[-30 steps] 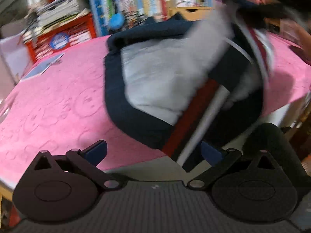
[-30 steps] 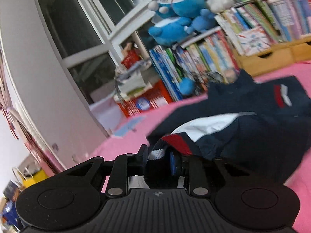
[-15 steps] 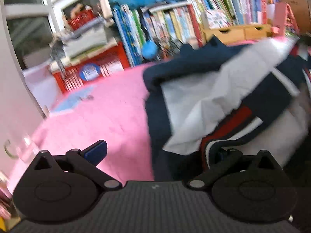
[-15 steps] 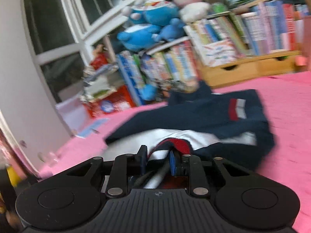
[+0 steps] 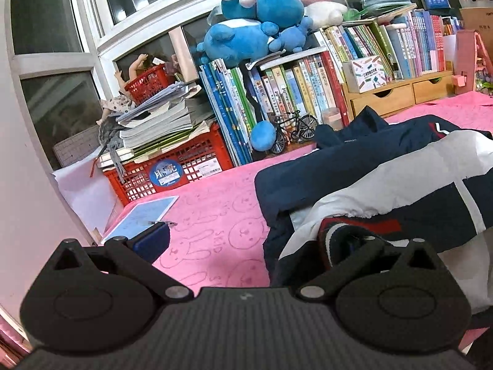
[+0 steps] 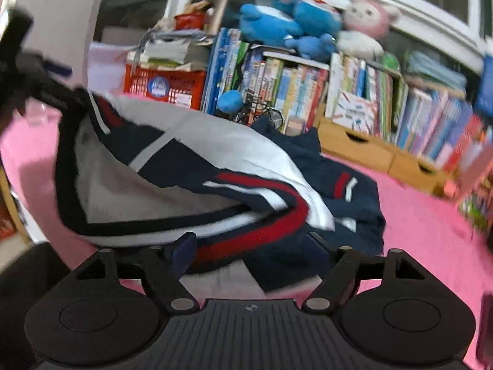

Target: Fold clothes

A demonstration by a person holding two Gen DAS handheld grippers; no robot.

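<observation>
Ahead of you sit a pink cloth (image 5: 215, 215) printed with bunny faces, a red crate (image 5: 172, 166) under stacked papers, a tablet (image 5: 144, 212), upright books (image 5: 295, 92) (blue plush toys (image 5: 246, 30) on top) and a toy bicycle (image 5: 292, 129).

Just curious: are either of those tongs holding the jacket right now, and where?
Neither: left tongs gape beside the jacket; right tongs are opening over its striped hem.
</observation>
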